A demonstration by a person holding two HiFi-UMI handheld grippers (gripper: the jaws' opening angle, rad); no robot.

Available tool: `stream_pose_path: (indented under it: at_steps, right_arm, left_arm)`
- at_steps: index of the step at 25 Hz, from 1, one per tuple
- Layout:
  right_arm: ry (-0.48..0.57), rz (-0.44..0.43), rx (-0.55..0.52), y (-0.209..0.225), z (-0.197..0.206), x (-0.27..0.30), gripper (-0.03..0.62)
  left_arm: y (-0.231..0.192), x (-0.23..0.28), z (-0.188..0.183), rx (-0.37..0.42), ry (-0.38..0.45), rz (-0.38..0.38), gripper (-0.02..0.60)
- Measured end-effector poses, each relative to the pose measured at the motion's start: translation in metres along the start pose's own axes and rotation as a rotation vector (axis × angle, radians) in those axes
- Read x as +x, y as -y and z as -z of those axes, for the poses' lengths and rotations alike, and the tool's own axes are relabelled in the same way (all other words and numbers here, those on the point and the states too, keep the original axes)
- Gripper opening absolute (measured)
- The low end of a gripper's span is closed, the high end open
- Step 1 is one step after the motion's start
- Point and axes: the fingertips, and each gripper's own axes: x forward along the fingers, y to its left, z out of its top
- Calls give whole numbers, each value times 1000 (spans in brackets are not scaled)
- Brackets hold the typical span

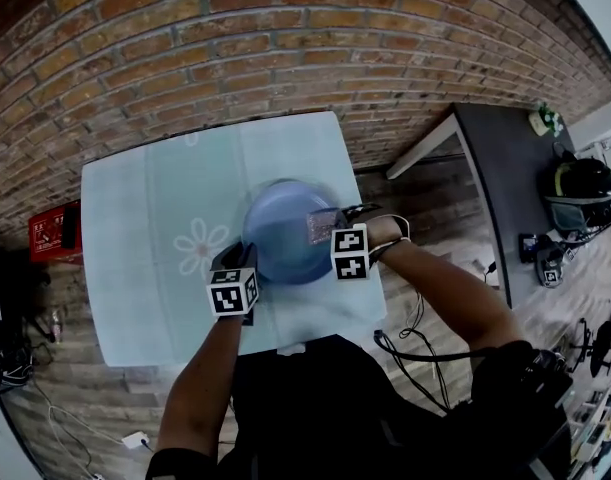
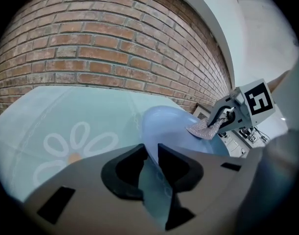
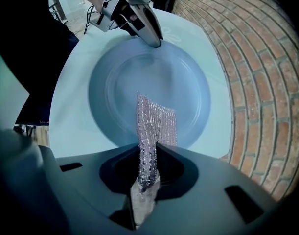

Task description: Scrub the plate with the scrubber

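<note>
**Both grippers on the plate job**

A pale cloth-covered table (image 1: pixel 145 228) carries the blue plate (image 1: pixel 280 243), which lies just ahead of the right gripper (image 3: pixel 148 153). Its jaws are pinched on the silvery scrubber (image 3: pixel 156 124), which trails onto the plate's near side. Across from it, the left gripper (image 2: pixel 150 153) clamps the plate's rim.

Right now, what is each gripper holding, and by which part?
The right gripper clamps the scrubber by one end. The left gripper pinches the plate at its rim.
</note>
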Motion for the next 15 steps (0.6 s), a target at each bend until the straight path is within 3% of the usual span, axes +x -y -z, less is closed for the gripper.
stream_pose_path:
  at_steps: [5, 9, 15]
  right_arm:
    - [-14, -29, 31, -11, -2, -5, 75]
    - [-41, -22, 37, -19, -2, -7, 74]
    - [-57, -86, 82, -35, -6, -14, 74]
  left_arm:
    - [-1, 1, -1, 4, -1, 26, 103]
    - [3, 0, -1, 59, -6, 40, 112]
    - [4, 1, -2, 71, -25, 81, 112]
